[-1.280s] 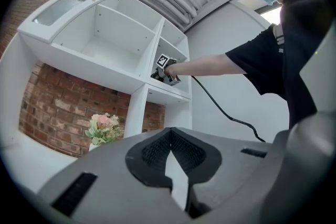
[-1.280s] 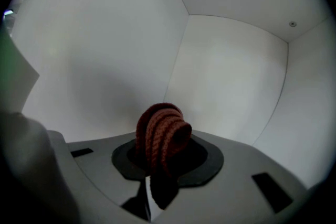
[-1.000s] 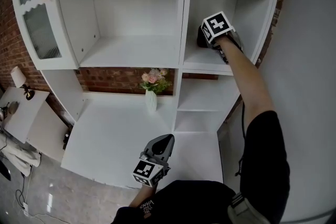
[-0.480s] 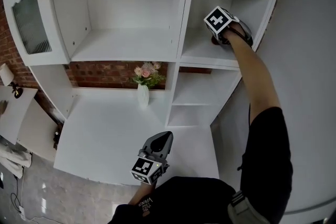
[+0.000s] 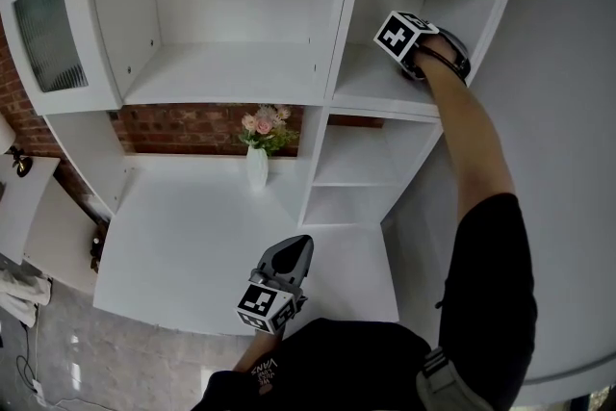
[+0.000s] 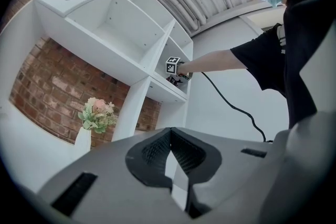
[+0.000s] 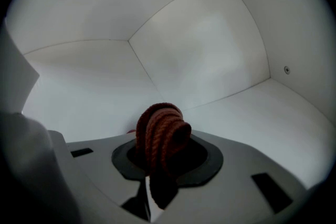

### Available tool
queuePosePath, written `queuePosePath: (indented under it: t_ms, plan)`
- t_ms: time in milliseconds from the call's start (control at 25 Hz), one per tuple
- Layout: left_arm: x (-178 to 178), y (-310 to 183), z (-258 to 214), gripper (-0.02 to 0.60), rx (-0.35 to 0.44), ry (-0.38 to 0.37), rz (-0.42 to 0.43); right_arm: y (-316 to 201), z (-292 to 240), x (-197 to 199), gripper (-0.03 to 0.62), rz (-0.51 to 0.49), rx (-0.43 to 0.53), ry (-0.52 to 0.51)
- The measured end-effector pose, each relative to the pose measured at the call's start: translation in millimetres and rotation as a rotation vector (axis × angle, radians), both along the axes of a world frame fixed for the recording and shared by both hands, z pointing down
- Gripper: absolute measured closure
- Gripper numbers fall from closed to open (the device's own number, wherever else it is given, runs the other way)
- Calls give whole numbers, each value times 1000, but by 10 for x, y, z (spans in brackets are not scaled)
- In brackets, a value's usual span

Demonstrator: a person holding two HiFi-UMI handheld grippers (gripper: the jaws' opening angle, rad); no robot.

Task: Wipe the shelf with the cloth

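Right gripper [image 5: 419, 53] has its jaws closed tight on a bunched reddish-brown cloth [image 7: 160, 134], which pokes out ahead of them. It is reaching into the upper right compartment of the white cabinet, near the right end of the shelf [image 5: 371, 91], and pointing toward a back corner. Neither view shows whether the cloth is pressed against the board.

As for progress, I'd say the wiping is under way but far from provable: the shelf looks evenly white, with no streak, dust line or damp patch to mark what has been covered. The left part and front edge of that board may remain.

Left gripper [image 5: 300, 245] hangs low over the front edge of the wide counter, jaws together and holding nothing. A vase of flowers [image 5: 257, 164] stands at the counter's back edge, against the brick wall.

Readable writing is scarce. The gripper cubes carry black-and-white square patterns only, and white print on the person's dark shirt is too small to trust.
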State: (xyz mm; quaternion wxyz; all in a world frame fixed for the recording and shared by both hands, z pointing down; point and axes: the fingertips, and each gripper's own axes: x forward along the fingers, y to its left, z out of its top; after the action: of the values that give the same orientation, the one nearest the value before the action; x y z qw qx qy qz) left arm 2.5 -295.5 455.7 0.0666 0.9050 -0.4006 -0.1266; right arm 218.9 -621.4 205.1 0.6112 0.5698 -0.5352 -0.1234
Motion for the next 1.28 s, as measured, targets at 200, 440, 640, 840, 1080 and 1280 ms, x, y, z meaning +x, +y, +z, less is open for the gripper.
queuePosePath:
  t_ms: [200, 440, 640, 840, 1080, 1280]
  plan:
    - [22, 6, 31, 574, -9, -8, 7, -9, -55, -54, 494, -33, 44, -41]
    - [89, 21, 60, 574, -23, -27, 26, 78, -250, -590, 494, -207, 100, -469]
    - [173, 47, 82, 574, -38, -52, 49, 302, -298, -1075, 494, -337, 37, -756]
    - [263, 81, 78, 574, -35, -62, 68, 499, -112, -1450, 494, -418, -76, -896]
    - [292, 126, 71, 574, -39, -60, 71, 559, 19, -1584, 494, -439, -105, -869]
    - [274, 153, 141, 574, -50, -57, 68, 473, 64, -1393, 494, -395, -79, -778]
